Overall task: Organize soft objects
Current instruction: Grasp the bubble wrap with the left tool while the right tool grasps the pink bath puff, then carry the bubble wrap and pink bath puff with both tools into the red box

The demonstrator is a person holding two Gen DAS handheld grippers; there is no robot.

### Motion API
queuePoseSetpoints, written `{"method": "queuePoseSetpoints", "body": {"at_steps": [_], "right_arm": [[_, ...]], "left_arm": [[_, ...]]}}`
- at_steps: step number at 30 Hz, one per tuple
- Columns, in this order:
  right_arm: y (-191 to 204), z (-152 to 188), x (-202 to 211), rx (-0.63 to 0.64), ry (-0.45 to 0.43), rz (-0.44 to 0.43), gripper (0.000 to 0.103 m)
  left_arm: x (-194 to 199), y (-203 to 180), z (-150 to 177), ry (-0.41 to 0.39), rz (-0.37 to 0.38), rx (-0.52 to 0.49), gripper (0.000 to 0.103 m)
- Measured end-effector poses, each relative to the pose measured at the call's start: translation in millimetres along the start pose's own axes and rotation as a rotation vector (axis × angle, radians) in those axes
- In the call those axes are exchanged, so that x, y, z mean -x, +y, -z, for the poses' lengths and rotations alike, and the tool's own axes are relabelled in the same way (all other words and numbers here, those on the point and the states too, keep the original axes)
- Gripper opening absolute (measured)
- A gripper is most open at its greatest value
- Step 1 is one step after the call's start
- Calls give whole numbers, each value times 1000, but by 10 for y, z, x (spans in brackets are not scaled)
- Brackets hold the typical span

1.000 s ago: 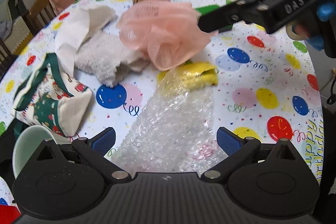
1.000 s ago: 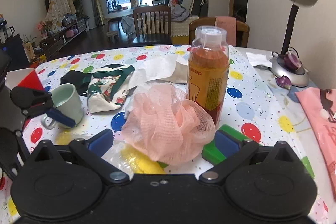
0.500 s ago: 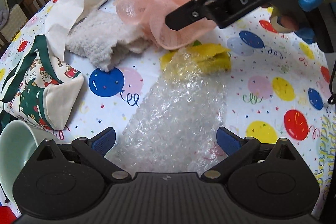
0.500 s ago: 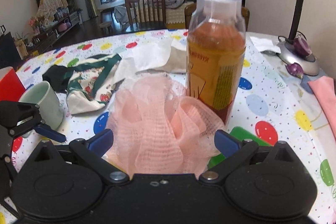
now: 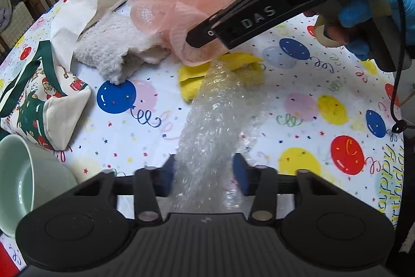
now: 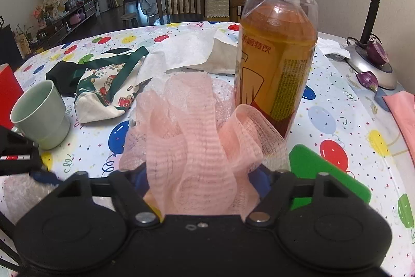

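While the left gripper [image 5: 203, 170] closes on the near end of one clear bubble-wrap strip [image 5: 220, 118], its long axis points away toward one yellow folded cloth [image 5: 193, 81]. Beyond, the right gripper [image 6: 198, 178] squeezes one pink mesh bath sponge [image 6: 197, 136] beside one amber drink bottle [image 6: 277, 56]. One pale green cup [image 6: 39, 113] is empty

Surface: round table [image 5: 298, 85] under a balloon-print birthday cloth.
Near edge: bubble wrap [image 5: 215, 126], its far end overlapping a yellow cloth [image 5: 192, 85].
Left: Christmas tote bag [image 5: 39, 100], pale green mug [image 6: 41, 113], white fluffy towel [image 5: 109, 53].
Far side: tea bottle [image 6: 277, 59], green card [image 6: 324, 173], desk lamp [image 6: 373, 61].
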State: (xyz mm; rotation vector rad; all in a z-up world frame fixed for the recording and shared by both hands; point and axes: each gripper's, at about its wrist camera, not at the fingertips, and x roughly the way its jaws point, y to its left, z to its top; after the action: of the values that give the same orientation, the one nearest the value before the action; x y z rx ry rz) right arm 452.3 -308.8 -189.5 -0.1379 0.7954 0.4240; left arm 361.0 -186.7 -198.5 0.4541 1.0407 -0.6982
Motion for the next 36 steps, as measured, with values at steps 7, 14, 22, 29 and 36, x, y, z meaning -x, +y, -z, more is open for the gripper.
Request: {"method": "queuePoseSetpoints", "body": {"at_steps": [7,14,22,29,36], "right_arm": [[47,24,56,12,-5,10,51],[66,52,187,0,-38,13,31],[170,72,504,13,-117,17,26],[220,53,880,-20,-150,-19,26],[325,40,1308,-44,-176,-60,26]], "left_arm": [[129,-26,61,-30,-14,109,26],[304,-1,147,-63,1,220,20],[597,13,252,-118,-21,338,19],[897,34,377,-153,-47,454,19],[1301,59,502,-221,-50,537,19]]}}
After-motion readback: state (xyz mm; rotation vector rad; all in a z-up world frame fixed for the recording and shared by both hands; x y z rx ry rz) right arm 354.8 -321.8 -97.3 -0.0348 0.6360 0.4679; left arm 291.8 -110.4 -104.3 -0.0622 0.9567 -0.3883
